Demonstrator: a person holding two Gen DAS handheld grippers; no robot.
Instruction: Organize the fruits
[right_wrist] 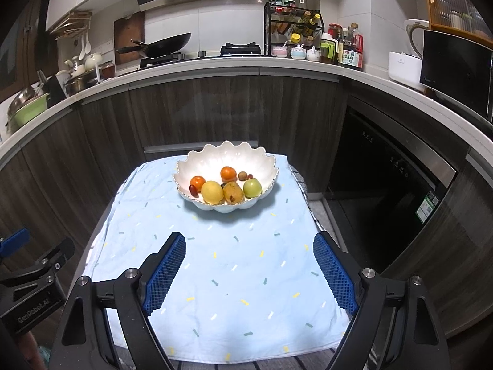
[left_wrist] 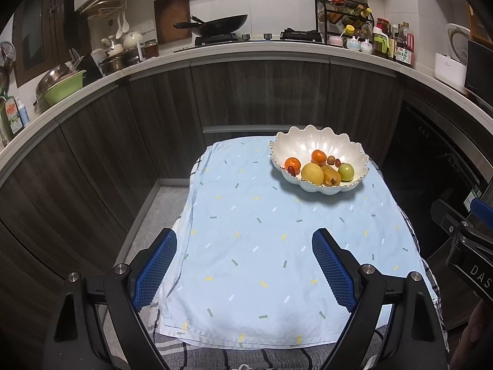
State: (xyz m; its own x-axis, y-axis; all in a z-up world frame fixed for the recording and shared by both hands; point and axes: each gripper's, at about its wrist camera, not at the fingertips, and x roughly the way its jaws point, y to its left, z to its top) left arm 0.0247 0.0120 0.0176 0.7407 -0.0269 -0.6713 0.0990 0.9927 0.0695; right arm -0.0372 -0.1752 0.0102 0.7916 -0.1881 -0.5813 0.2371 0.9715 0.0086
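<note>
A white scalloped bowl (left_wrist: 320, 143) (right_wrist: 228, 157) stands at the far end of a light blue cloth (left_wrist: 262, 246) (right_wrist: 222, 277). In it lie two oranges (left_wrist: 319, 156) (right_wrist: 228, 173), a yellow fruit (left_wrist: 312, 173) (right_wrist: 212, 191), a brownish pear (left_wrist: 331, 176) (right_wrist: 232, 193), a green apple (left_wrist: 346, 171) (right_wrist: 252, 187) and small red and brown fruits (left_wrist: 334, 160). My left gripper (left_wrist: 245, 240) is open and empty, well short of the bowl. My right gripper (right_wrist: 249, 245) is open and empty, also short of the bowl.
Dark cabinets and a white counter (left_wrist: 246, 46) ring the small table. On the counter are a wok (left_wrist: 220, 24), a spice rack (left_wrist: 342, 15), bottles (right_wrist: 351, 46) and a green dish tub (left_wrist: 63, 86). A black oven (right_wrist: 385, 185) stands at right.
</note>
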